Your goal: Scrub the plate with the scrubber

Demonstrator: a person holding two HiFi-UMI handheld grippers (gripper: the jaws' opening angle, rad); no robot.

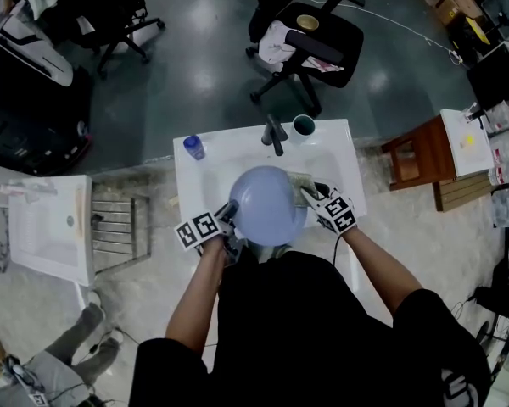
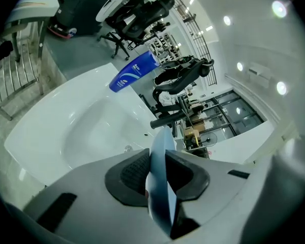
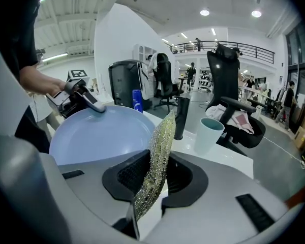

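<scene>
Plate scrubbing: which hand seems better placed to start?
Right. The right gripper pinches the scrubber beside the plate, while the left gripper is clamped on its rim, holding it over the sink.

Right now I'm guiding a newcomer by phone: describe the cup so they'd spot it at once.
Start at the white sink before the person. On its far rim stands a black faucet, and the cup sits just right of it. It is pale teal and open-topped, unlike the capped blue bottle at the far left corner.

No legible text — the logo on the blue bottle (image 2: pixel 133 71) seems blurred.
</scene>
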